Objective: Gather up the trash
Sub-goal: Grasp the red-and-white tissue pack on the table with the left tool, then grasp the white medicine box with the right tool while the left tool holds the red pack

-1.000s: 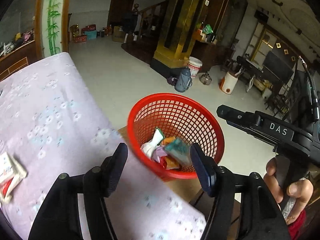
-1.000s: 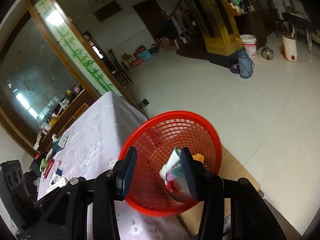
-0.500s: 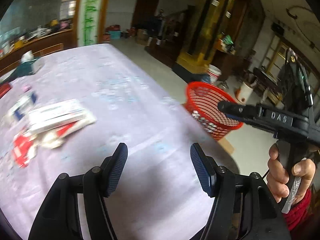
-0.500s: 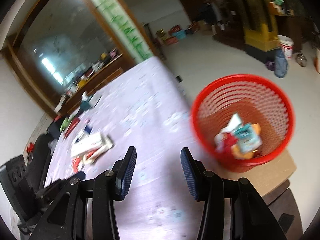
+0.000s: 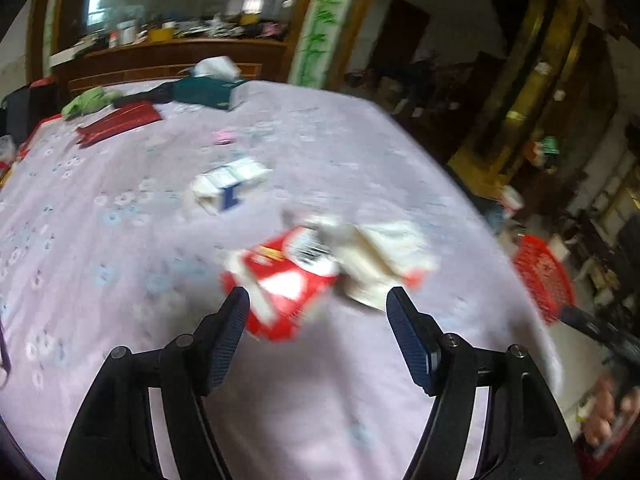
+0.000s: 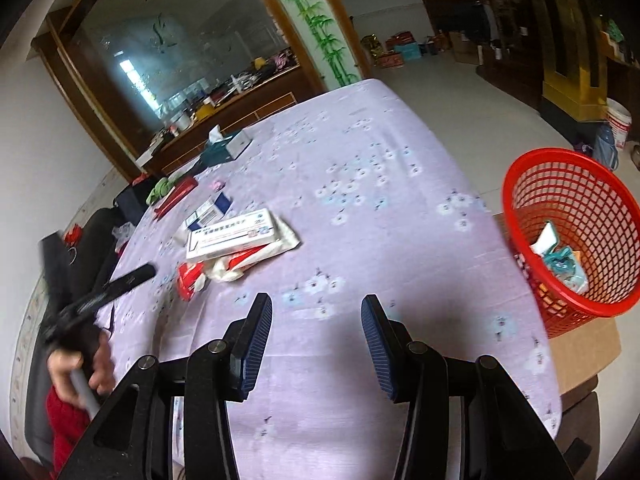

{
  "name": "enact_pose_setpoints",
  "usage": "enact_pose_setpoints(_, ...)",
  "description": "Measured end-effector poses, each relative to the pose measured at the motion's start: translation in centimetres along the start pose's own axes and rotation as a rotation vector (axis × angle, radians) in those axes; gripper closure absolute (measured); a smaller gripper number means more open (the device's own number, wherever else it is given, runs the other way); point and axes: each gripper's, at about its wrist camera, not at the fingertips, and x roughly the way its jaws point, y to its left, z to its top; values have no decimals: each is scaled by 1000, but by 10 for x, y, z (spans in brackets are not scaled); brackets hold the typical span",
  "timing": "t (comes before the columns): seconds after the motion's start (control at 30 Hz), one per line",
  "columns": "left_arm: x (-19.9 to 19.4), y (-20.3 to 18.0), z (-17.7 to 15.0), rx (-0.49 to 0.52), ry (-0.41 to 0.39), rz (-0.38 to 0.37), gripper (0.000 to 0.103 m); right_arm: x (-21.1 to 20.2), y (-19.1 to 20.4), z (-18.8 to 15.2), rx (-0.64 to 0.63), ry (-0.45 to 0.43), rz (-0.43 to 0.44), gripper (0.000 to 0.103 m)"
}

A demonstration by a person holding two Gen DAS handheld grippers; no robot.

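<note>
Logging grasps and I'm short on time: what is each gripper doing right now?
Left gripper: open, empty, aimed at the red packet.
Right gripper: open, empty, over the tablecloth.

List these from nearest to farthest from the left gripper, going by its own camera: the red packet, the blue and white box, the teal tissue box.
From the left gripper, jaws open:
1. Red packet, just ahead between the fingers.
2. Blue and white box, further up the table, slightly left.
3. Teal tissue box, at the far edge.
</note>
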Motion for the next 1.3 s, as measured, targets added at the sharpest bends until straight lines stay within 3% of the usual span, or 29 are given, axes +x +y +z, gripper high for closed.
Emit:
enact_pose_setpoints(0.27,62,33,38,-129,41,-121,34,6,1,-4,0,20,-6,53)
enact_pose_setpoints(0.43,90,40,38,-159,117,-196,34,7,-5,-3,15,23,-7,53)
enact_pose_setpoints(0.63,76,22,11,-74,197,-317,33,9,-7,-4,19,33,-1,53)
enact_pose_setpoints(0.73,61,2,-8,3,212,-340,23,12,-6,-5,19,37,11,53)
enact_pose_setpoints(0.8,53,-14,-21,54,217,-330,17,14,-4,-6,17,40,16,53)
enact_pose_setpoints(0.93,47,-41,-39,149,209,-262,15,18,0,-8,7,50,22,53)
enact_pose_setpoints(1.03,49,-63,-46,216,178,-137,15,19,3,-9,2,55,24,53)
enact_pose_setpoints(1.1,53,-68,-46,216,167,-98,15,19,5,-9,1,55,24,53)
enact_pose_setpoints(1.17,56,-67,-45,196,168,-61,21,20,5,-9,4,57,24,53)
enact_pose_setpoints(1.2,57,-67,-45,193,165,-33,36,21,5,-10,9,59,25,53)
enact_pose_setpoints(1.3,56,-61,-46,175,151,-16,50,27,3,-12,33,79,39,52)
